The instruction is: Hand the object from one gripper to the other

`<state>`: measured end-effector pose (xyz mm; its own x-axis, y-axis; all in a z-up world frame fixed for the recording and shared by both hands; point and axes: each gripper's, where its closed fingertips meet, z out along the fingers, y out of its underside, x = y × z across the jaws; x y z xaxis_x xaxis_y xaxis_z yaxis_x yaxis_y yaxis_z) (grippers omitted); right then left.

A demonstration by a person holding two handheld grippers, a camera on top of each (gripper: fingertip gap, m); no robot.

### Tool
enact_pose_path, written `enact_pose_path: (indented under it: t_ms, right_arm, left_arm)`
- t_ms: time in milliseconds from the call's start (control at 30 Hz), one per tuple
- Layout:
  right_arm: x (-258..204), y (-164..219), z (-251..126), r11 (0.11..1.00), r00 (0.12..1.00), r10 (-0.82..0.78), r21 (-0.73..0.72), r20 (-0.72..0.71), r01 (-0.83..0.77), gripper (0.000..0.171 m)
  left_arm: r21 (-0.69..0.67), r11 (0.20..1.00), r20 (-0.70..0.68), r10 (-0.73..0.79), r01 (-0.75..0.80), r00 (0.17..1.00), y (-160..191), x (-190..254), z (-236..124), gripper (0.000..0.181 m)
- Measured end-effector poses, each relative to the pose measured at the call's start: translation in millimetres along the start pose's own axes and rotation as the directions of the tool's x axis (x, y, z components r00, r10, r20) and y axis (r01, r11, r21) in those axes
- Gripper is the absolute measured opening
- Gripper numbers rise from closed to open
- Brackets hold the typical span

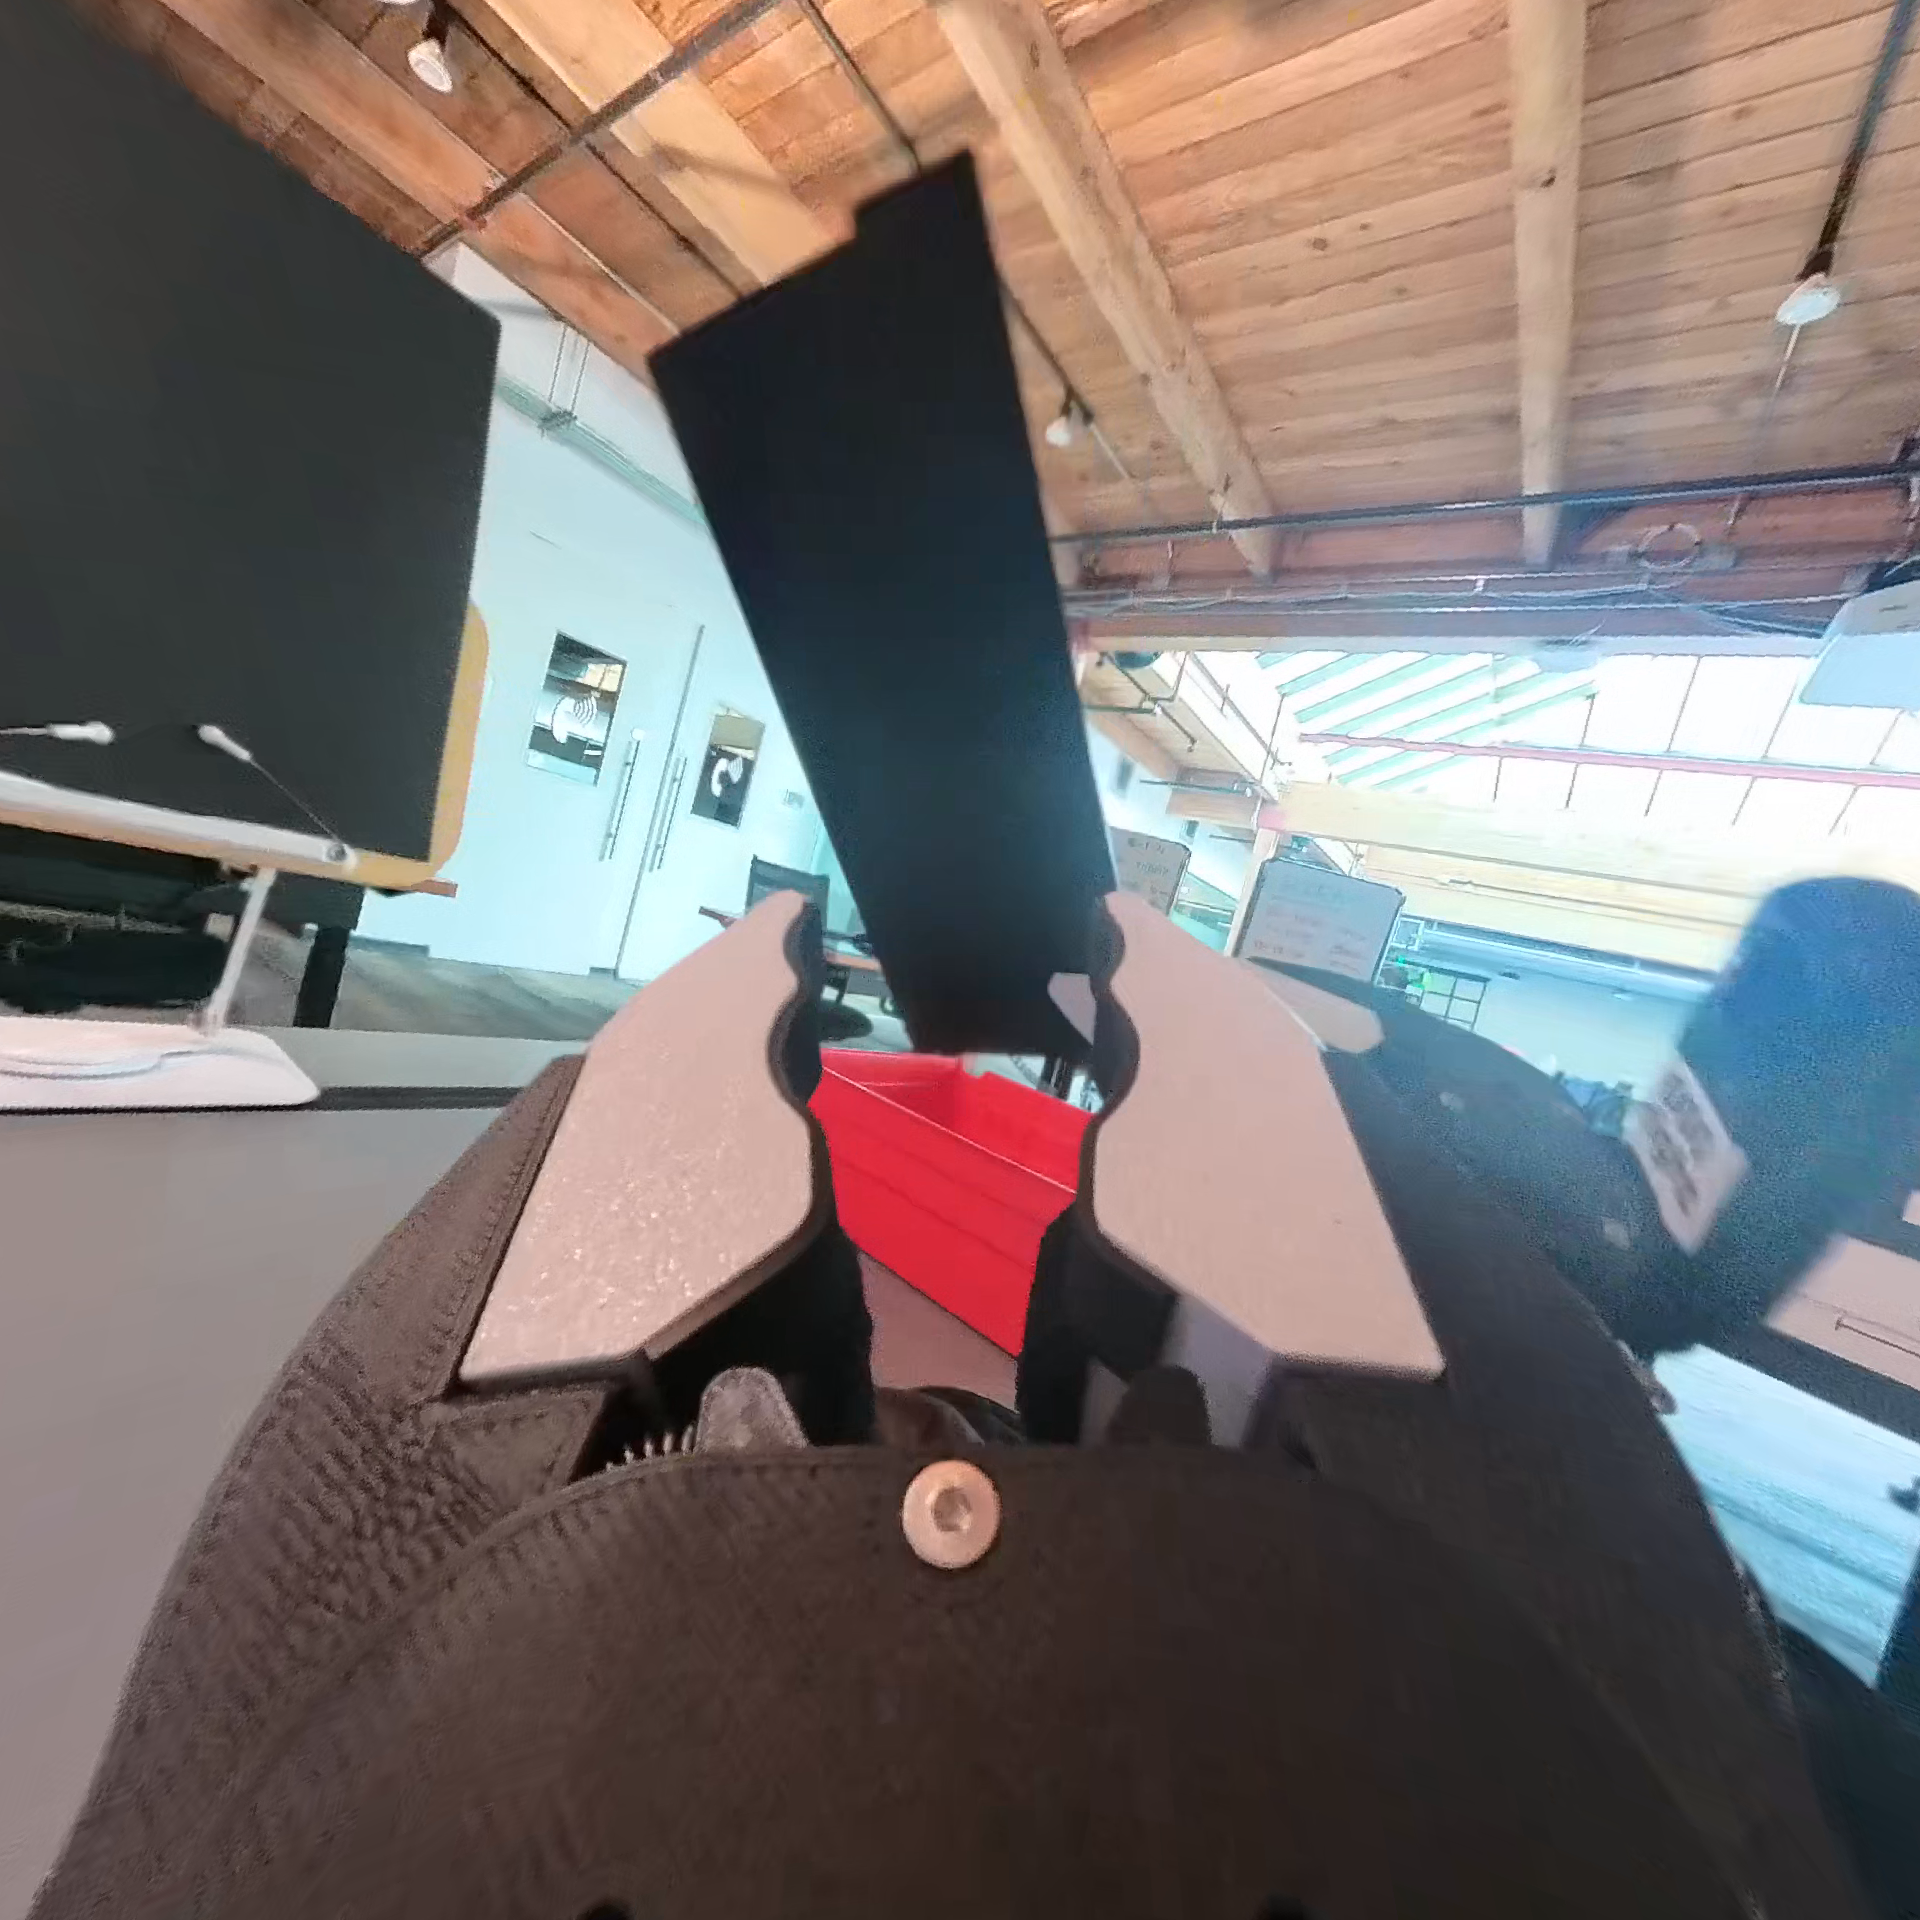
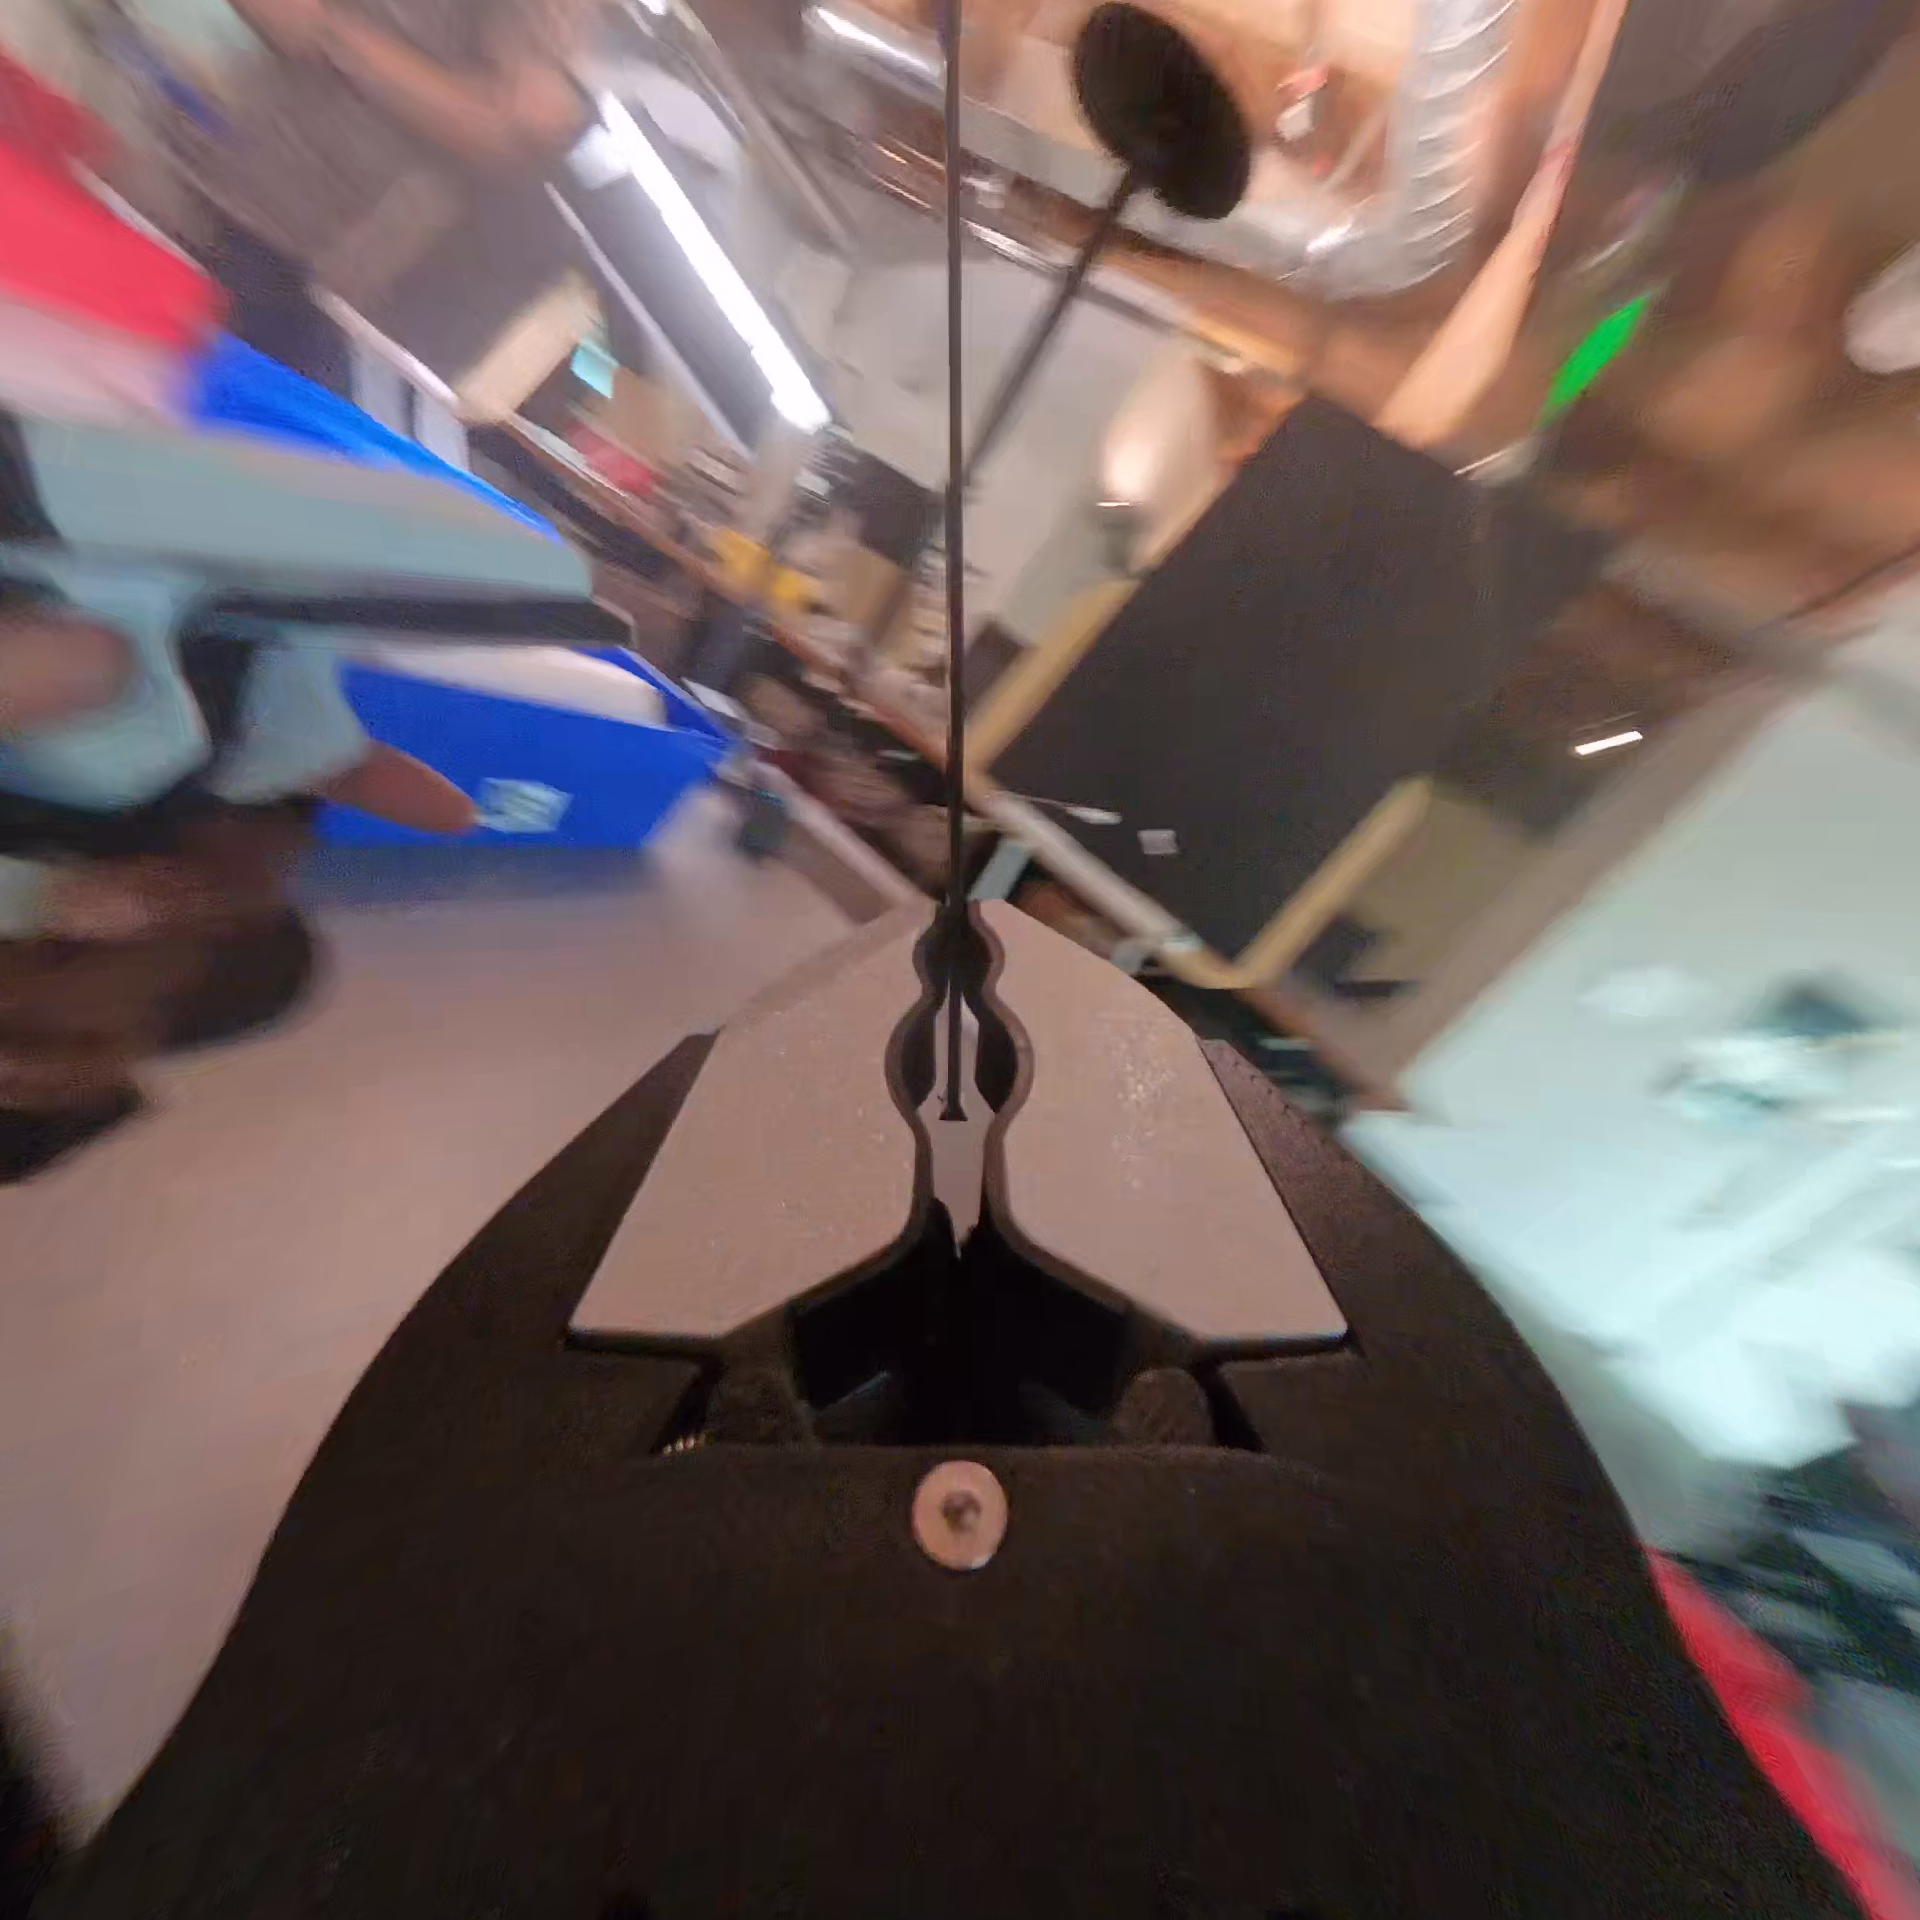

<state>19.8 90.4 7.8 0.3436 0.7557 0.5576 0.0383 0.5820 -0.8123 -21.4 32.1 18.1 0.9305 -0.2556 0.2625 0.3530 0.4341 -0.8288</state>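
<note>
Black flat plate [image 1: 894, 623] rises face-on in the left wrist view, its lower end between the tips of the left gripper [image 1: 956, 935]. Those fingers stand wide, with a gap showing at the left one, so what carries the plate there I cannot tell.

The grey bench [image 1: 208, 1247] bears a red bin [image 1: 935, 1153] beyond the fingers and a dark monitor [image 1: 208, 416] on the left. Overhead runs a plank ceiling [image 1: 1351, 260] with beams and hanging lamps.

A white coded tag [image 1: 1683, 1153] sits on the right gripper [image 1: 1766, 1122], off to the right. A pale label [image 2: 525, 805] marks a blue bin [image 2: 540, 758] (both too blurred to read).

Only the right wrist view shows its own fingers closed on the plate, seen edge-on as a thin line.
</note>
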Motion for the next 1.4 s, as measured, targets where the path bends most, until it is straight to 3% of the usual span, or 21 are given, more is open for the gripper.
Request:
enact_pose_path:
  t_ms: [100, 200, 267, 333, 433, 567, 667, 733, 800, 867, 933, 1067, 1133, 1233, 1333, 1400]
  right_arm:
    - [6, -3, -1, 0.907, 0.879, -0.420, -0.106, -0.223, 0.407, 0.001]
    - [-3, -3, 2, 0.753, 0.699, -0.657, -0.198, -0.283, 0.628, 0.002]
    - [-11, 1, 6, 0.698, 0.643, -0.714, -0.219, -0.277, 0.681, 0.002]
    - [-19, 4, 9, 0.672, 0.622, -0.739, -0.216, -0.261, 0.708, 0.002]
    - [-29, 4, 12, 0.644, 0.606, -0.763, -0.177, -0.226, 0.745, 0.009]
    - [-59, 21, 10, 0.664, 0.664, -0.745, -0.012, 0.061, 0.747, 0.022]
    - [-65, 26, -3, 0.835, 0.795, -0.537, 0.042, 0.280, 0.549, 0.033]
    - [-61, 12, -14, 0.965, 0.879, -0.260, 0.067, 0.399, 0.255, 0.041]
    - [-49, -8, -25, 0.992, 0.869, 0.015, 0.101, 0.495, -0.074, 0.045]
    - [-35, -15, -32, 0.929, 0.766, 0.271, 0.049, 0.583, -0.366, 0.048]
    - [-31, -9, -34, 0.843, 0.618, 0.442, -0.065, 0.650, -0.534, 0.049]
    - [-54, 5, -43, 0.746, 0.337, 0.567, -0.295, 0.752, -0.598, 0.040]
    - [-62, 8, -42, 0.746, 0.307, 0.563, -0.312, 0.768, -0.589, 0.008]
    - [-63, 4, -43, 0.709, 0.232, 0.566, -0.323, 0.791, -0.627, 0.002]
    - [-49, -5, -32, 0.603, 0.195, 0.599, -0.277, 0.777, -0.748, 0.002]
    - [-39, -11, -27, 0.511, 0.149, 0.617, -0.250, 0.773, -0.822, 0.002]
  left_arm:
    - [-0.022, 0.995, 0.015, -0.097, 0.097, 0.995, 7, 2, 12, 0.051]
    - [-0.091, 0.958, -0.012, -0.273, 0.271, 0.962, 17, 3, 23, 0.051]
    - [-0.142, 0.925, -0.018, -0.358, 0.352, 0.933, 24, 3, 28, 0.046]
    - [-0.158, 0.917, -0.003, -0.372, 0.367, 0.928, 30, -3, 31, 0.018]
    - [-0.155, 0.912, -0.002, -0.383, 0.379, 0.924, 32, -11, 26, 0.009]
    - [-0.175, 0.916, -0.046, -0.373, 0.360, 0.927, 22, -19, 15, 0.001]
    - [-0.270, 0.911, -0.125, -0.354, 0.312, 0.927, 18, -15, 5, 0.002]
    - [-0.380, 0.885, -0.194, -0.362, 0.270, 0.912, 23, -5, -4, 0.002]
    - [-0.470, 0.860, -0.246, -0.345, 0.200, 0.906, 30, 4, -13, 0.001]
    - [-0.549, 0.826, -0.289, -0.332, 0.128, 0.898, 38, 12, -21, 0.002]
    - [-0.587, 0.807, -0.323, -0.312, 0.069, 0.894, 44, 18, -26, 0.002]
    - [-0.653, 0.757, -0.370, -0.301, -0.016, 0.879, 56, 27, -33, 0.002]
    - [-0.668, 0.743, -0.390, -0.298, -0.045, 0.871, 61, 31, -34, 0.002]
    - [-0.608, 0.793, -0.410, -0.274, -0.037, 0.870, 53, 33, -28, 0.003]
    - [-0.396, 0.912, -0.363, -0.259, 0.103, 0.895, 31, 28, -9, 0.010]
    - [-0.254, 0.946, -0.346, -0.284, 0.202, 0.894, 20, 27, -6, 0.019]
